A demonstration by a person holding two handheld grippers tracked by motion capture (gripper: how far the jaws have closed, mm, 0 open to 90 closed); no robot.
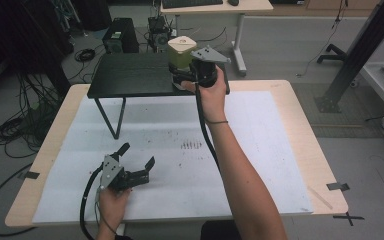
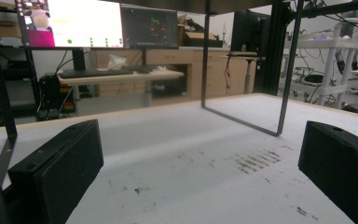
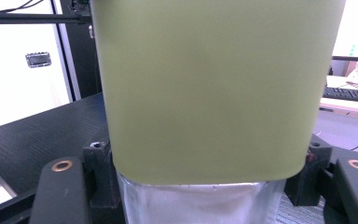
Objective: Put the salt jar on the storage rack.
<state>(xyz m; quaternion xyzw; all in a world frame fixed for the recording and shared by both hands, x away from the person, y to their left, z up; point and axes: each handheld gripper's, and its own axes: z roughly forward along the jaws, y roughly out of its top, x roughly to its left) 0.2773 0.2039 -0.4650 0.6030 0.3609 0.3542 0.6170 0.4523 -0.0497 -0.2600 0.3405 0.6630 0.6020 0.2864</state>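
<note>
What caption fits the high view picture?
Right gripper clamps a green container on the black shelf; left gripper rests open.

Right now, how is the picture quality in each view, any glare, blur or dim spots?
High view: dim and soft, dark room around the pale table. Left gripper view: the monitor glares white, the near gripper pads are blurred. Right gripper view: the olive green container is so close that it is soft, with blown-out white behind.

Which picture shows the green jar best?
The high view: the whole green jar stands on the black shelf, held by the right hand-held gripper. The right gripper view shows its green side too close. The left gripper view faces elsewhere.
</note>
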